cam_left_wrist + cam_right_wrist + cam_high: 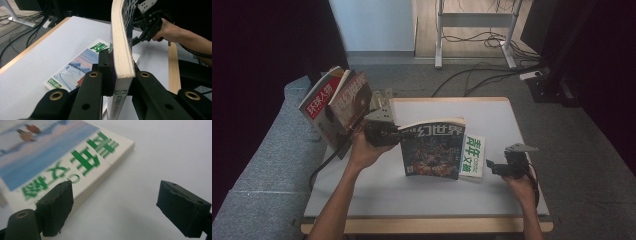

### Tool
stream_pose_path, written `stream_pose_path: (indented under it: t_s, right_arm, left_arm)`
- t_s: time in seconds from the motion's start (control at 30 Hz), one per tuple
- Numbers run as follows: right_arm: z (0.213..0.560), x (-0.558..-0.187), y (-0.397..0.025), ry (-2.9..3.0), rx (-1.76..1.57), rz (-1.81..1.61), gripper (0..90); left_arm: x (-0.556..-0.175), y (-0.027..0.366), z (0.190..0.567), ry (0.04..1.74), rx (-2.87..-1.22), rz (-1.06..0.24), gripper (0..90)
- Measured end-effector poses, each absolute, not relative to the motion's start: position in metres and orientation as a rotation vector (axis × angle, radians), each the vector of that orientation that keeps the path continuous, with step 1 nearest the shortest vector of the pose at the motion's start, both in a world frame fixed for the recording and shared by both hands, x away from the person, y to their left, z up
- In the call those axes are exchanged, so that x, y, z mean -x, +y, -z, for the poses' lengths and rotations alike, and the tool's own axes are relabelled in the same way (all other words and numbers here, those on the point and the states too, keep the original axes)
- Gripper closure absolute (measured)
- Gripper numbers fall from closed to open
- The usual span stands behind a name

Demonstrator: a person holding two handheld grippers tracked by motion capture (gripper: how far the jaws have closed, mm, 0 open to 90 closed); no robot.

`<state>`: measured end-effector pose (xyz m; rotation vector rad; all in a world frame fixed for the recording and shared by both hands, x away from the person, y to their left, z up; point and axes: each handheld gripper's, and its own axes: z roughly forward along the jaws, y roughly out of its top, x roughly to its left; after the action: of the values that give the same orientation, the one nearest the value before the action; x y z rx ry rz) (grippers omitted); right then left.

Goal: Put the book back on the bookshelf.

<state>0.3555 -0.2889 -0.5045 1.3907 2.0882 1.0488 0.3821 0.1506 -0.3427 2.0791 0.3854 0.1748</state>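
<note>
1. The left gripper (395, 133) is clenched on the spine edge of the dark science-fiction magazine (433, 149), holding it upright above the white table (492, 112).
2. Beneath that magazine, the green-titled magazine (473, 156) lies flat on the table.
3. The right gripper (494, 167) hovers just right of the green-titled magazine, jaws spread and gripping nothing.

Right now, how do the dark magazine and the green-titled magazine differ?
The dark magazine stands on edge, lifted, clamped in the left tongs; the green-titled magazine lies flat on the table, free, near the open right tongs. The first cover is dark, the second pale with green lettering. Both are magazines.
</note>
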Motion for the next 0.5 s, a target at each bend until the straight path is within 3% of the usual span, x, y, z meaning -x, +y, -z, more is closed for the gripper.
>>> stream_pose_path:
  t_s: [0.17, 0.5]
  right_arm:
    - [0.521, -0.356, -0.288, 2.094, -1.425, -0.961, 0.7]
    - [0.536, -0.357, -0.287, 2.111, -1.429, -0.898, 0.0]
  left_arm:
    - [-0.383, 0.151, 0.342, 0.389, -2.079, -0.148, 81.9]
    - [-0.382, 0.15, 0.343, 0.384, -2.074, -0.171, 81.9]
